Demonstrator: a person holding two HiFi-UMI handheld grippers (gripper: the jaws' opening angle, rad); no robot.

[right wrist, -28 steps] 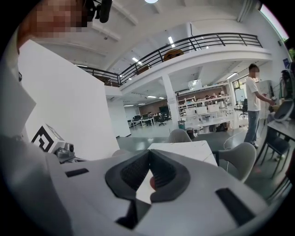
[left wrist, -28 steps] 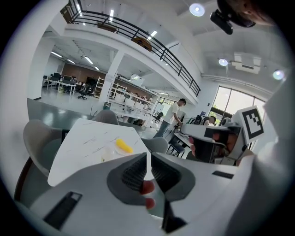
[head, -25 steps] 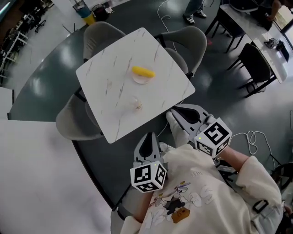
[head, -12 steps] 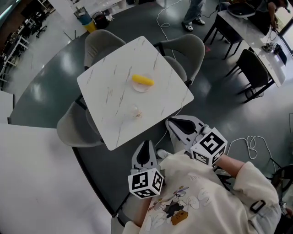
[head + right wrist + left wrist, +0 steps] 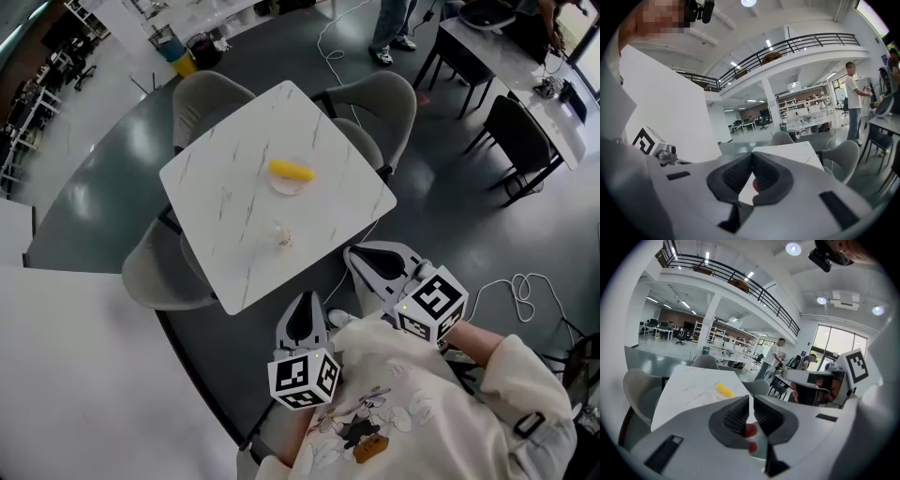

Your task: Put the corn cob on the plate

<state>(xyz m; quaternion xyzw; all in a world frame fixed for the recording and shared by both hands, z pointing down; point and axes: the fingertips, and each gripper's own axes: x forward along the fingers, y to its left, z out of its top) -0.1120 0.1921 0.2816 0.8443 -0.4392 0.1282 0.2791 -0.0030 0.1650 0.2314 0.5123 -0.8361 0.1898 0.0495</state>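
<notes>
The corn cob (image 5: 292,171) lies on the small plate (image 5: 280,187), a little beyond the middle of the white marble table (image 5: 220,192) and towards its far right side. From the left gripper view the yellow cob (image 5: 724,390) shows on the tabletop, well beyond the jaws. Nearer the person on the same table sits a small pale thing (image 5: 280,235), too small to tell what it is. Grey chairs (image 5: 384,94) are tucked in around the table.

Both grippers are held close to the person's chest, off the near edge of the table and well apart from the cob. The left gripper (image 5: 307,300) has its jaws pressed together with nothing between them. The right gripper (image 5: 359,257) is likewise clenched and empty
</notes>
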